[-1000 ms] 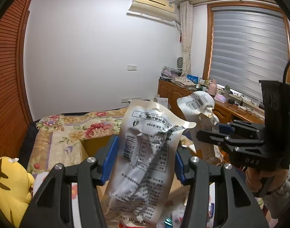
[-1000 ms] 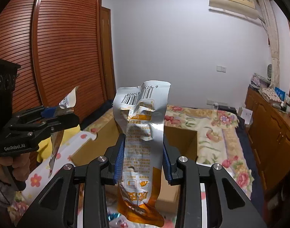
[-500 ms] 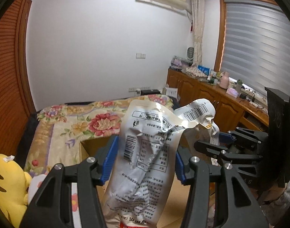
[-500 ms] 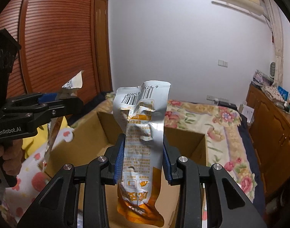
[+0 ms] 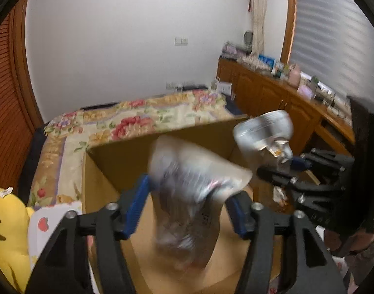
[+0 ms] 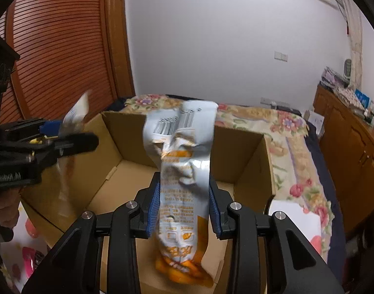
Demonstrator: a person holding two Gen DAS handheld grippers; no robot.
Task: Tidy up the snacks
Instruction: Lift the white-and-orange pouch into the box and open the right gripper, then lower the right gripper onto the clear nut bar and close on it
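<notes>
An open cardboard box [image 5: 120, 161] [image 6: 243, 156] stands on the bed below both grippers. The jaws of my left gripper [image 5: 189, 203] are opening. A silver-white snack packet [image 5: 187, 171] is blurred between them, loose from the left pad and hanging over the box floor. My right gripper [image 6: 184, 188] is shut on an upright silver and orange snack packet [image 6: 182, 142], also above the box interior. In the right wrist view the left gripper [image 6: 89, 142] comes in from the left. The right gripper [image 5: 272, 171] with its packet [image 5: 263, 132] shows at the right of the left wrist view.
A floral quilt [image 5: 138, 122] covers the bed behind the box. A yellow plush toy [image 5: 8, 232] lies at the left. Wooden cabinets [image 6: 353, 147] line the right wall and a slatted wooden door [image 6: 59, 49] the left. More snack packs [image 6: 30, 257] lie beside the box.
Both grippers have come down and forward over the box. The left jaws have widened, and their packet now looks blurred and lower. The right grip is unchanged.
</notes>
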